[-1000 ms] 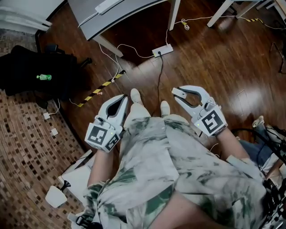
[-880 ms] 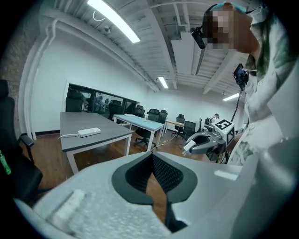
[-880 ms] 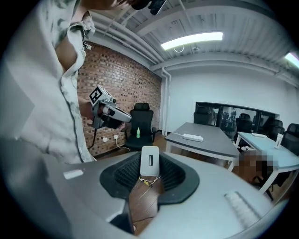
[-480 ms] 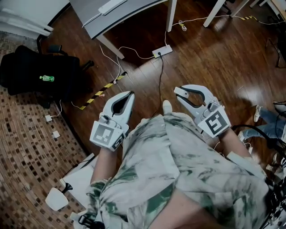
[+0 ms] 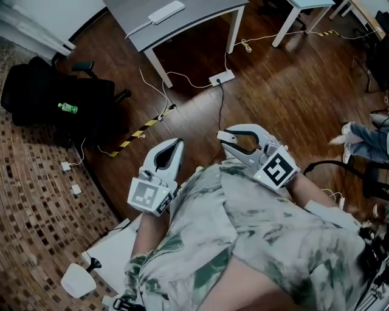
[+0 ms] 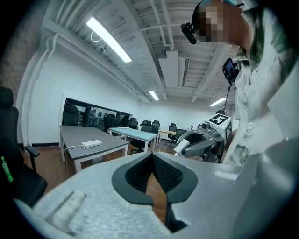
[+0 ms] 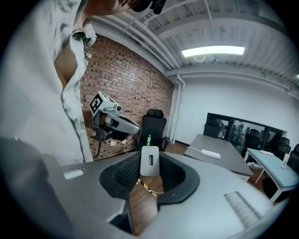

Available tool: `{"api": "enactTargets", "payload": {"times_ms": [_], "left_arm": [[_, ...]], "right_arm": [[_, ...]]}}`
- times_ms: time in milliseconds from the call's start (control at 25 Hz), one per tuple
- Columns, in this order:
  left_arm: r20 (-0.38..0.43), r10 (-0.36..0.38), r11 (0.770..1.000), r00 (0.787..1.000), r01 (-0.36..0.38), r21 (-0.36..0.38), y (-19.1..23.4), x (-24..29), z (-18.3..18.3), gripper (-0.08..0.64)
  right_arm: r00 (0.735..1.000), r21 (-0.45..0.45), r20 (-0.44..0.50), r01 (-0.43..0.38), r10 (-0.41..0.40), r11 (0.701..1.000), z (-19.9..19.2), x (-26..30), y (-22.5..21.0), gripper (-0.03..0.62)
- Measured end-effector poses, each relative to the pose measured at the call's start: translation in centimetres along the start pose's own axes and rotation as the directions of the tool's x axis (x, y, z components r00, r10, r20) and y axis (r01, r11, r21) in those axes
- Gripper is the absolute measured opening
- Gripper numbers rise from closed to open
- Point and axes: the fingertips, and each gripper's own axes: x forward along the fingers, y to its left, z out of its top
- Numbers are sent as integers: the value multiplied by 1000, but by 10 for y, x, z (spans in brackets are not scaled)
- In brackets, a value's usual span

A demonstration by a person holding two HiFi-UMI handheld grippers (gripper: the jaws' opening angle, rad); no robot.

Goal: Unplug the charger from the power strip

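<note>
My right gripper (image 7: 150, 161) is shut on a small white charger (image 7: 150, 160) with a dark slot, held between its pads in front of the person's body. In the head view the right gripper (image 5: 226, 141) hangs above the wooden floor. My left gripper (image 5: 177, 144) is beside it, jaws shut with nothing between them (image 6: 152, 156). A white power strip (image 5: 221, 78) lies on the floor by a table leg, well ahead of both grippers, with a black cable (image 5: 219, 103) plugged into it.
A grey table (image 5: 194, 21) carries a second white power strip (image 5: 166, 11). At the left a black office chair (image 5: 55, 97) holds a green bottle (image 5: 68, 108). Yellow-black tape (image 5: 137, 130) and white cables cross the floor. Another person's legs (image 5: 364, 136) are at the right.
Both grippers have travelled forward with the person, and the right one has drifted left in the head view. The feet seen earlier are now hidden. Neither gripper's jaws have changed.
</note>
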Motion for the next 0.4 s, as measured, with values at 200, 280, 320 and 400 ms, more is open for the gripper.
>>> {"api": "enactTargets", "payload": {"times_ms": [200, 280, 320, 400], "left_arm": [[13, -29, 999, 999, 29, 40, 3, -34, -6, 3], [-2, -28, 999, 1000, 28, 39, -8, -46, -12, 3], [-12, -19, 999, 1000, 19, 30, -18, -52, -16, 3], [-33, 7, 1000, 999, -7, 6, -40, -67, -23, 3]], "right_arm": [[1000, 7, 22, -13, 13, 1000, 8, 33, 34, 109], [999, 9, 28, -35, 35, 999, 5, 35, 50, 109], [998, 14, 29, -59, 58, 998, 3, 33, 60, 109], [993, 29, 32, -118, 117, 993, 0, 24, 85, 109]]}}
